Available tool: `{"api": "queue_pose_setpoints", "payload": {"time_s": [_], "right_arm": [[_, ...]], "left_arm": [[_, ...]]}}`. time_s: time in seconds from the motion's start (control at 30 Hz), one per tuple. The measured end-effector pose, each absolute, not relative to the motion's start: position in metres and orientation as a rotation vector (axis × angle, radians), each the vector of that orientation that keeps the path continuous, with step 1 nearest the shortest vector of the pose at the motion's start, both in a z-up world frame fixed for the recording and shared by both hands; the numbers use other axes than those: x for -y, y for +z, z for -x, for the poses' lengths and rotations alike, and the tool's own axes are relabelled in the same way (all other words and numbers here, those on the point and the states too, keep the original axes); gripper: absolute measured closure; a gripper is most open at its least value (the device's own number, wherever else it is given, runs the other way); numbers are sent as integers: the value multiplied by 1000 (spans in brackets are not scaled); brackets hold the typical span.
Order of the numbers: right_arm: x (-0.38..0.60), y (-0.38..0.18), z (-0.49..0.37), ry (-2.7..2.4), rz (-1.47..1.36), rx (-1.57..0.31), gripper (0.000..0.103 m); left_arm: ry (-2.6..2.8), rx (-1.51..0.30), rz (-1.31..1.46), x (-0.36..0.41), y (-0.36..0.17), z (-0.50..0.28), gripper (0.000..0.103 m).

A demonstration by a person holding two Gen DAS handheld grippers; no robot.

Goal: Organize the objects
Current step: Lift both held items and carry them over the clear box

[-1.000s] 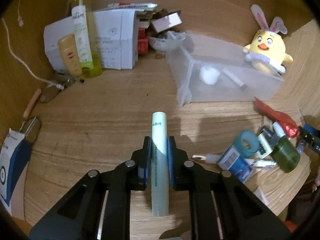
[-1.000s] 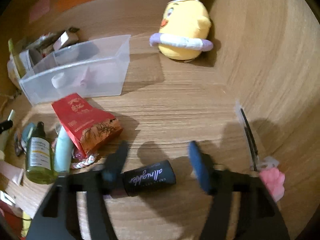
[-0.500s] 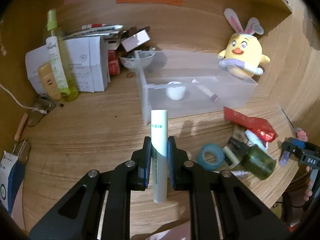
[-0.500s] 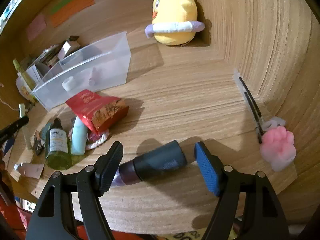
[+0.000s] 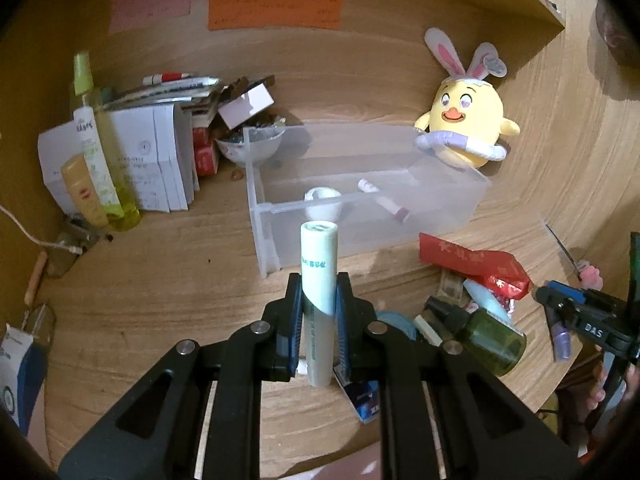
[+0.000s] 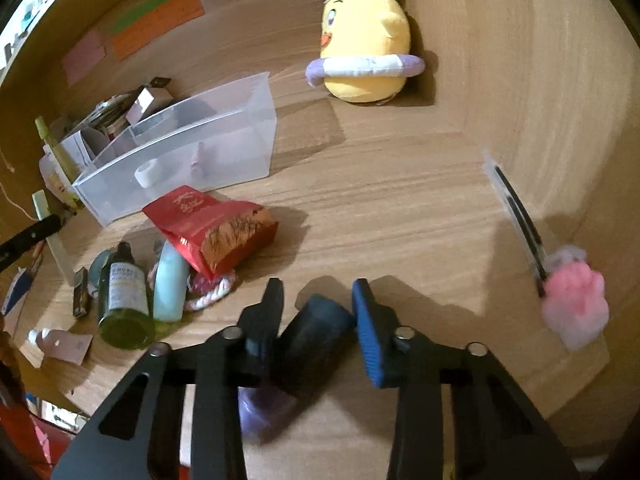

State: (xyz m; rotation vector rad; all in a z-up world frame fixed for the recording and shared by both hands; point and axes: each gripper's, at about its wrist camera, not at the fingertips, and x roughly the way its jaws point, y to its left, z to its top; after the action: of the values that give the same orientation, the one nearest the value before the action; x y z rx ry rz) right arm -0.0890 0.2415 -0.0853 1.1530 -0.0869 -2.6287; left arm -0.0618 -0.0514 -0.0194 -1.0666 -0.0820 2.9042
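Note:
My left gripper [image 5: 318,294] is shut on a pale green tube [image 5: 319,256], which it holds upright above the desk, just in front of the near corner of the clear plastic bin [image 5: 440,216]. Inside the bin lie a white tape roll [image 5: 322,204] and a small white stick [image 5: 384,200]. My right gripper [image 6: 320,304] has its jaws closing on a dark-capped purple tube [image 6: 320,328]. Both pads touch its cap and the tube tilts between them. In the left wrist view, that gripper [image 5: 560,308] shows at the right edge with the purple tube [image 5: 560,340] hanging below.
Right of the bin [image 6: 224,152] sits a yellow chick plush [image 6: 364,40]. A red packet [image 6: 212,228], a green bottle [image 6: 124,296] and a pale blue tube [image 6: 170,284] lie in a heap. Papers and a spray bottle [image 5: 94,136] stand at back left. A pink fluffy pen [image 6: 576,304] lies right.
My left gripper has risen with the green tube and come closer to the bin. The right jaws have come together on the dark tube, which has tipped up from lying flat.

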Motion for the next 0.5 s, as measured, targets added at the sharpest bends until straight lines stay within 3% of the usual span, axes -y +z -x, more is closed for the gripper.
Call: {"api": "queue_pose_setpoints", "payload": {"time_s": [0.27,0.4,0.5], "right_arm": [[-221,-79,111,-2596,-1118,-52,79],[-229,-74,104,-2579,-1146,-34,63],[-234,-77,97,-2577,-1173,-34,63]], "left_arm": [[2892,95,1081,54,-19,76,88],[2893,90,1059,54,-13,79,88],[2899,77,1026,53,-4,83,88]]}}
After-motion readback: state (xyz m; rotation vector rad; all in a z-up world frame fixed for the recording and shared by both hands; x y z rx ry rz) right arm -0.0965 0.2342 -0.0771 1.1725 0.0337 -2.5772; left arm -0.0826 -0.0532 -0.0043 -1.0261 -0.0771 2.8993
